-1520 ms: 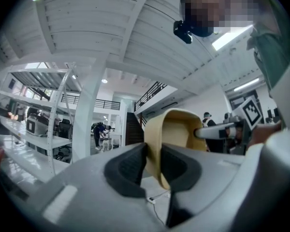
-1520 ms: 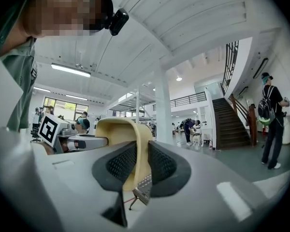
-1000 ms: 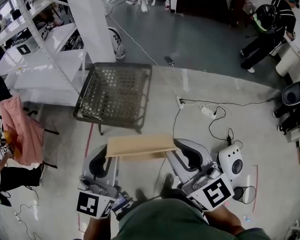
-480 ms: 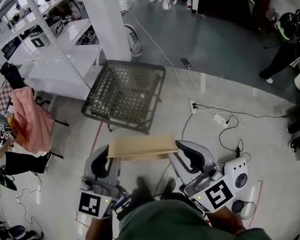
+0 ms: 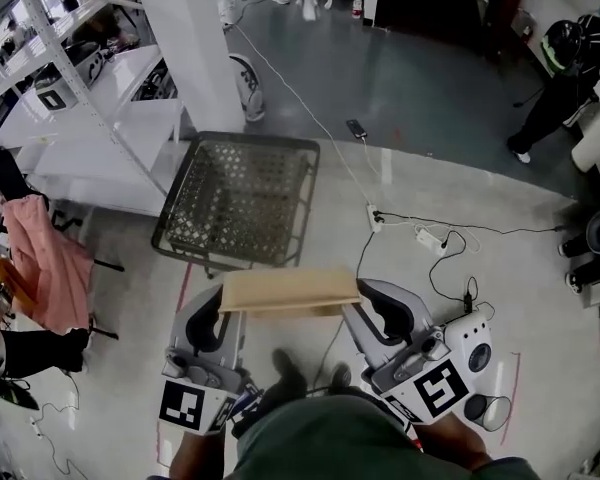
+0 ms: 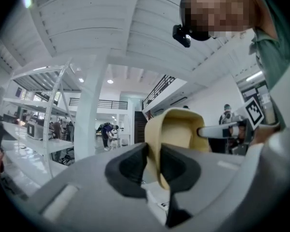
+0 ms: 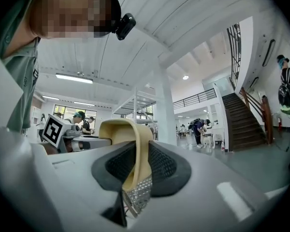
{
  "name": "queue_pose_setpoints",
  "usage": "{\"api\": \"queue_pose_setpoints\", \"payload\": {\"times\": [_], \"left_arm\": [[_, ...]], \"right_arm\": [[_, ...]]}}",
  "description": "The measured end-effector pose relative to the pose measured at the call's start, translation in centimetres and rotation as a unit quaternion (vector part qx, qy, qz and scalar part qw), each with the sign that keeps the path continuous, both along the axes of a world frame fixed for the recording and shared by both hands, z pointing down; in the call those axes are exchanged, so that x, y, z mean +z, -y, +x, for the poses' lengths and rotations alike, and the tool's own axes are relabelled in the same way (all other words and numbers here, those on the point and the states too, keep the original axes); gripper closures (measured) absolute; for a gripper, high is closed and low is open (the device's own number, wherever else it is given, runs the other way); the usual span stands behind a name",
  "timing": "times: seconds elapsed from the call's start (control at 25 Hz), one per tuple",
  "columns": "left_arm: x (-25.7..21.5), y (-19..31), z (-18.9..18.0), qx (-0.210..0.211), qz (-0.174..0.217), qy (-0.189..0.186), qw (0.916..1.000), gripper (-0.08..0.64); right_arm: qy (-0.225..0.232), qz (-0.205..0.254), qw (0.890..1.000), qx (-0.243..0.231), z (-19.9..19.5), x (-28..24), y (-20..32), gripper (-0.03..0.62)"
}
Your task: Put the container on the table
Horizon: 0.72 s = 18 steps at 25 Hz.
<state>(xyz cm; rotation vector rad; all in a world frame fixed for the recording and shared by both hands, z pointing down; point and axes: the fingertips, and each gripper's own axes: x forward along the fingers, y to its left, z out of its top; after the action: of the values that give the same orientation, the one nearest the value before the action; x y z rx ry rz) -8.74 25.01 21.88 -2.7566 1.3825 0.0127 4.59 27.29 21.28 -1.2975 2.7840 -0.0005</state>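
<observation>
A flat tan container hangs level between my two grippers, above the floor and just short of the near edge of a dark wire-mesh table. My left gripper is shut on the container's left wall; its jaws have just been closing slightly on that wall. In the left gripper view the tan wall runs between the black pads of the left gripper. My right gripper is shut on the right wall. There the tan edge is pinched in the right gripper.
A white pillar and white shelving stand behind and left of the table. A power strip with cables lies on the floor to the right. Pink cloth hangs at the left. A person stands far right.
Both grippers have carried the container forward, so its far edge now sits nearer the mesh table's near rim. Both grips hold as before.
</observation>
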Motion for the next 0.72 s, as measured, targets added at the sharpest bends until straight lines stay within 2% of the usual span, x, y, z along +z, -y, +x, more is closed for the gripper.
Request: {"api": "queue_pose_setpoints", "payload": {"times": [0.4,0.72], "left_arm": [[-1.2,5.9,-4.1,0.053,0.016,-0.02,0.9982,0.508],[0.0,9.3,-3.8,0.051,-0.004,-0.024,0.9984,0.505]], "right_arm": [[-0.024,0.017,0.998,0.054,-4.4,-1.8,4.4,0.514],[-0.028,0.006,0.999,0.047,-4.0,-0.9,8.2,0.514]]}}
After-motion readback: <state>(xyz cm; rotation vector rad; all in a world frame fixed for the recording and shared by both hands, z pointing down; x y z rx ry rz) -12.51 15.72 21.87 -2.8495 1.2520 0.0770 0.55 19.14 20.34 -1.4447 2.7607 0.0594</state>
